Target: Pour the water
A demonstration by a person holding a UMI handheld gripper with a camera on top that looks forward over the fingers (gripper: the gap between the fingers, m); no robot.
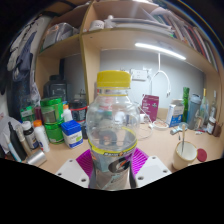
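Note:
A clear plastic bottle (111, 125) with a yellow cap and a yellow and black label stands upright between my fingers, filling the middle of the gripper view. My gripper (111, 163) is shut on the bottle, and both pink pads (84, 161) press against its lower sides. The bottle looks lifted above the wooden table (160, 148). A white cup (185, 154) with a pale rim stands on the table, ahead and to the right of the fingers.
Many bottles and jars, including a green one (52, 116) and a blue box (72, 134), crowd the table's left side. More bottles (178, 112) stand at the back right. A small red disc (202, 155) lies beside the cup. Shelves hang above.

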